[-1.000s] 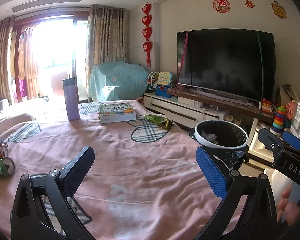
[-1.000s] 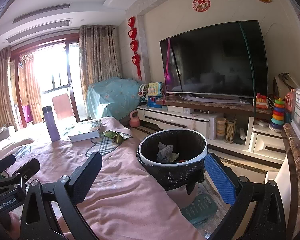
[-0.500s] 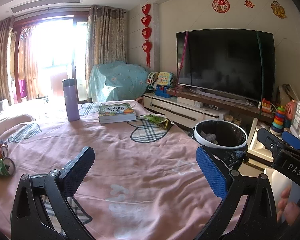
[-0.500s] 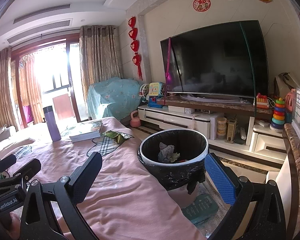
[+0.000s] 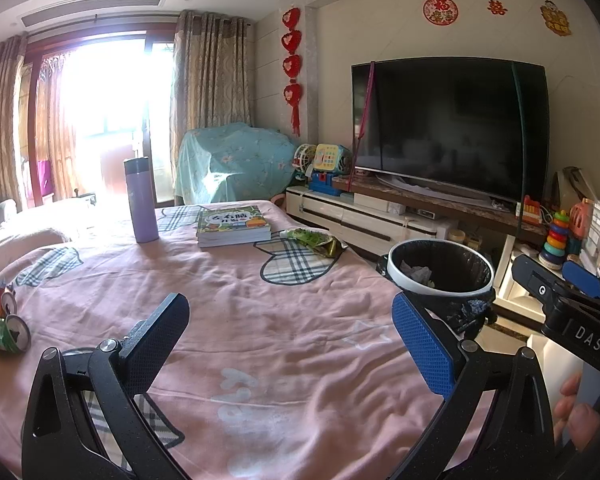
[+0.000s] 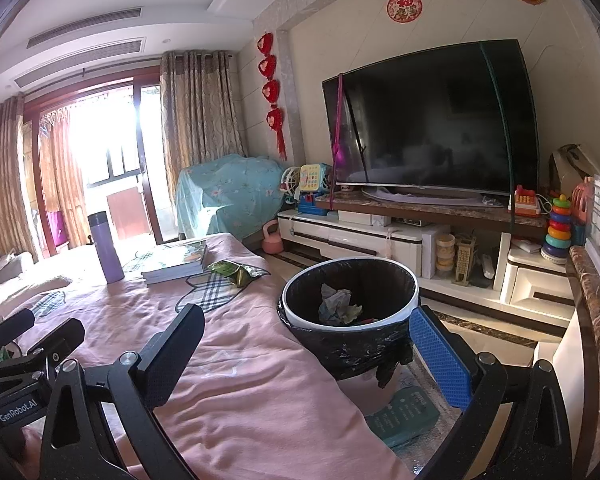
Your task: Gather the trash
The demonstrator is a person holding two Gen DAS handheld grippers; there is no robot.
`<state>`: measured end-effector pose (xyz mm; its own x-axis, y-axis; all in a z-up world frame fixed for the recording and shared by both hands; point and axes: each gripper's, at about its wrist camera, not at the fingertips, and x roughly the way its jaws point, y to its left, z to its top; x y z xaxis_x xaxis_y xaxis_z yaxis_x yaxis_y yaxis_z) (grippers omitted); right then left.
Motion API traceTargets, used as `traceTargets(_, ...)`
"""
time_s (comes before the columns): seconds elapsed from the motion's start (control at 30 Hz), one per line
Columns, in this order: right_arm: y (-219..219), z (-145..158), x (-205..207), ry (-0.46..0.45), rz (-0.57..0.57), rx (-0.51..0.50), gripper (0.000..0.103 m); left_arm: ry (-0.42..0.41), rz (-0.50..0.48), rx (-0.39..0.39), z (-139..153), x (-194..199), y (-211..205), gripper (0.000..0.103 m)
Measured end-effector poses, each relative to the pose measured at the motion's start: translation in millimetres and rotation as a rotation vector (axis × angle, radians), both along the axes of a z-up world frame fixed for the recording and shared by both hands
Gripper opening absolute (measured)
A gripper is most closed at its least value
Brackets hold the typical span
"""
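Since a second ago, nothing shifted; my two grippers stay put. Left gripper jaws wide, empty, over pink cloth. Right gripper jaws wide, empty, just before trash bin. Bin, black-lined, stands beside cloth's right edge, crumpled paper inside. Green wrapper lies on cloth beyond bin, beside book. Crushed cans at cloth's far left edge, well apart from bin. Purple bottle left of book.

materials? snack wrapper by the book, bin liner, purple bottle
Snack wrapper: likely metallised plastic film; crinkled, glinting gold inside.
Bin liner: thin black plastic, glossy and wrinkled over the rim.
Purple bottle: probably coated metal or plastic; smooth matte body, darker cap.
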<state>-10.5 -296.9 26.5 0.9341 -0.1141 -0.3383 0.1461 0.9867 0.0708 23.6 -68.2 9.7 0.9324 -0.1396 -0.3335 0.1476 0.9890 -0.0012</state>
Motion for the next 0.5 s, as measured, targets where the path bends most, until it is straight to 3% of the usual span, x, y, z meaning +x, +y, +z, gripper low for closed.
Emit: traceTargets(0.5,2.3,-4.2,5.6,0.018,0.018,0.014,0.103,0.010,-0.004,0.002,-0.7,2.2,1.0,0.103)
